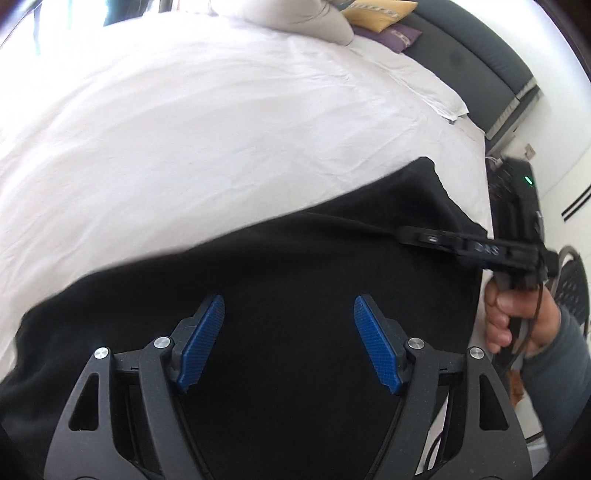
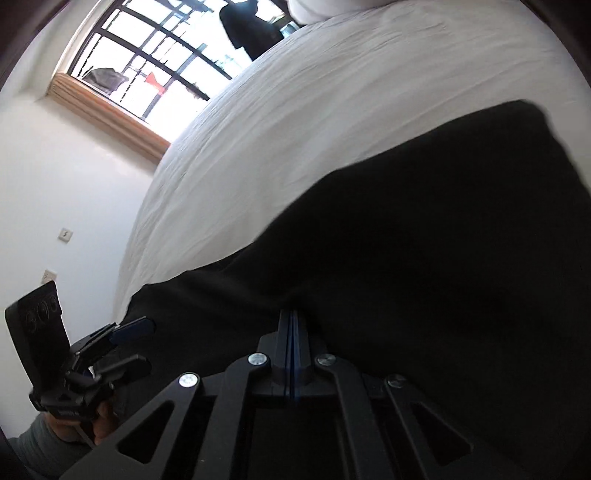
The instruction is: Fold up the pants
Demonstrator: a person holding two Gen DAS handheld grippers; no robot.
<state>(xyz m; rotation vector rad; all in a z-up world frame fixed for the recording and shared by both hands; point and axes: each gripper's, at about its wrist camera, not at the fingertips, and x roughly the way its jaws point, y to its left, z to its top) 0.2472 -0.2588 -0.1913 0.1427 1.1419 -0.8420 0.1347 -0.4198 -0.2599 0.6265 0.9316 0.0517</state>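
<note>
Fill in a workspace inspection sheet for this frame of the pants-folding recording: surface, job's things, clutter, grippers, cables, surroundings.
Surface: bed with a wrinkled white sheet.
Job's things: black pants spread over the bed's near part; the fold state cannot be told.
Clutter: a white pillow, a grey-white cushion, a yellow cushion and a purple cushion at the head end.
Grippers: left gripper open over the pants, nothing between its blue pads; right gripper shut on the pants.
Cables: a thin black cable crosses the pants toward the right gripper.
Surroundings: dark headboard, barred window, white wall with sockets.
</note>
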